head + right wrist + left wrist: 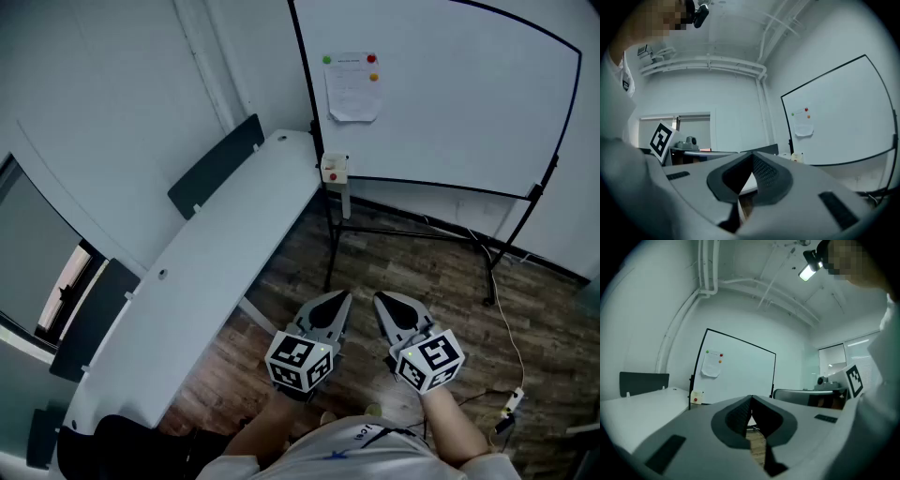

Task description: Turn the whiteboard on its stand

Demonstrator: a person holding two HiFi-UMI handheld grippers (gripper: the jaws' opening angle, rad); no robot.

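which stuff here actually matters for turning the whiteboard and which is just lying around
For the job: whiteboard, its stand, left gripper and right gripper, both shut and empty.

Just lying about: long white desk, dark desk screen, paper sheet on the board, power strip on the floor.

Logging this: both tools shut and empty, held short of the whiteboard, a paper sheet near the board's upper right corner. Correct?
No: the head view shows the paper sheet near the upper left corner of the whiteboard. The rest stands: the left tool and the right tool are shut, empty and short of the board.
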